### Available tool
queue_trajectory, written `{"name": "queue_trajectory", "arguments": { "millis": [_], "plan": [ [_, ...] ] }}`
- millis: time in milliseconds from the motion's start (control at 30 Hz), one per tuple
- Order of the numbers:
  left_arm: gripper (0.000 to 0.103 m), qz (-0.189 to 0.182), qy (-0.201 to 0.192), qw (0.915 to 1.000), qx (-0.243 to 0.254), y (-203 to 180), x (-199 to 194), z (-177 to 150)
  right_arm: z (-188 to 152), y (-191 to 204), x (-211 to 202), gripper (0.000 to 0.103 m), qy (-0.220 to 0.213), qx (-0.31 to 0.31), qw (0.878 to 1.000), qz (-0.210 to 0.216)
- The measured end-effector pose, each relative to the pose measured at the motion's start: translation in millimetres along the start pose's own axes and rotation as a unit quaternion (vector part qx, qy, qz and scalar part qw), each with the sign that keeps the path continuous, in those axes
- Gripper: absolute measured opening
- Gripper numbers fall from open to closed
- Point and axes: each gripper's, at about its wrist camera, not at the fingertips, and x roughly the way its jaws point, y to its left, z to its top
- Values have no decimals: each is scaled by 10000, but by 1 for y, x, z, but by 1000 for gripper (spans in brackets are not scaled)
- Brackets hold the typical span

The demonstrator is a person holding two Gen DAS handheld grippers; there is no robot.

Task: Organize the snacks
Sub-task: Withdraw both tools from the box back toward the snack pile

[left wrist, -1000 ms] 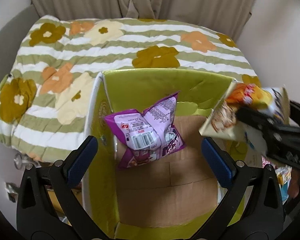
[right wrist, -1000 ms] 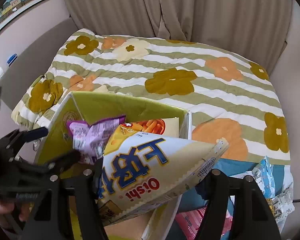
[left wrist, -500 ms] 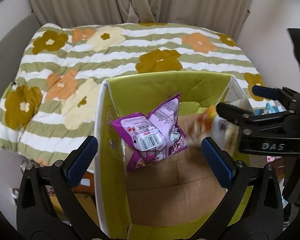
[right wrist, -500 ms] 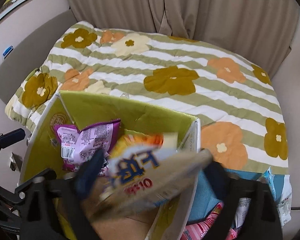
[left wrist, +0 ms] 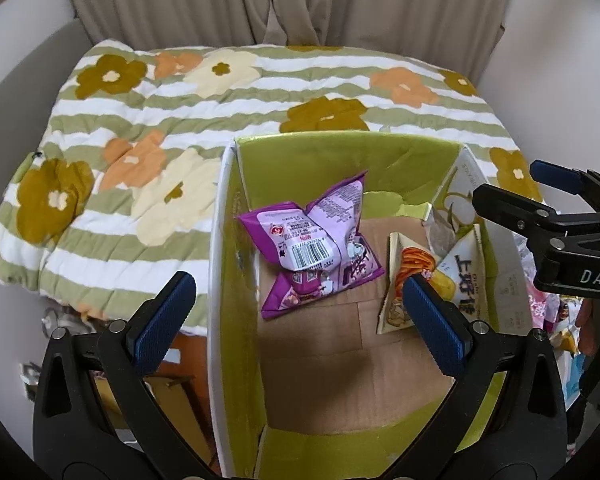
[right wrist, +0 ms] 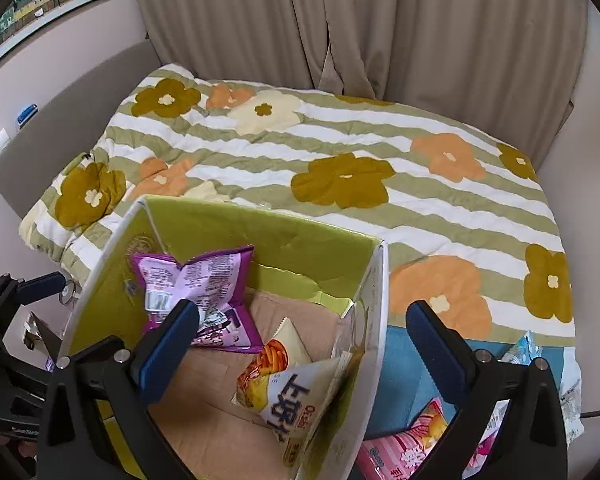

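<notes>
Box (right wrist: 260, 232) of cardboard, green-lined, stands open at the foot of a bed with a flowered quilt (right wrist: 340, 152). Two packets lie on its floor: a purple snack bag (left wrist: 312, 240) toward the left wall, and a cream Oishi bag (right wrist: 288, 392) leaning against the right wall, tilted on edge.

Right gripper (right wrist: 300, 344) hovers over the box's right wall, jaws spread to their widest, nothing between the pads — the cream bag lies below them, free of contact. Left gripper (left wrist: 296, 312) hangs above the box interior, jaws likewise wide apart and empty.

Step in hand, by my reading: release of the cream bag into the box is complete, and the right hand is free for the next item.

Remaining stock lies outside the box on the right — a pink packet (right wrist: 408, 448) on a blue surface just beside the box wall, and pale wrappers (right wrist: 532, 352) farther right.

Next move likely calls for swinging the right gripper clear of the box wall, lowering over the pink packet and closing on its edge. The leaning cream bag may need flattening to save room.
</notes>
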Motion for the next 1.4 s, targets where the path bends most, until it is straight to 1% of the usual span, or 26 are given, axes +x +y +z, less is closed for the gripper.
{"name": "queue_trajectory", "arguments": {
  "millis": [200,433,533,633,733,800,867,933,1000,1067,1167,1300,1400],
  "plan": [
    [102,72,-313,9995,16,-15,-42,-8,-7,3,-37,103,-257,-15,9997,40],
    [102,143,-715,9973,-14,-52,-101,-30,-31,-6,-107,103,-687,20,9976,82],
    [102,196,-849,9962,-47,-70,-123,-45,-51,-20,-141,103,-904,112,9958,61],
    [102,183,-1036,9944,-130,-88,-144,-63,-69,-34,-167,103,-1054,165,9943,37],
    [102,147,-1193,9926,-187,-108,-162,-84,-94,-52,-195,103,-1230,176,9922,-104],
    [102,121,-1247,9919,-200,-124,-172,-99,-117,-68,-215,103,-1376,240,9898,-282],
    [102,69,-1271,9917,-194,-140,-180,-114,-137,-83,-231,103,-1452,292,9885,-294],
    [102,-22,-1269,9917,-207,-159,-186,-131,-154,-96,-242,103,-1468,373,9879,-331],
    [102,-37,-1272,9916,-229,-176,-190,-145,-173,-110,-254,103,-1488,449,9870,-416],
    [102,-55,-1224,9922,-243,-191,-191,-159,-194,-127,-265,103,-1501,512,9861,-506],
    [102,-116,-1120,9934,-234,-213,-188,-177,-217,-146,-276,103,-1513,578,9854,-530],
    [102,-134,-964,9950,-211,-233,-176,-189,-244,-166,-280,103,-1518,718,9841,-573],
    [102,-187,-882,9957,-198,-242,-163,-194,-262,-178,-273,103,-1432,887,9842,-543]
  ]
}}
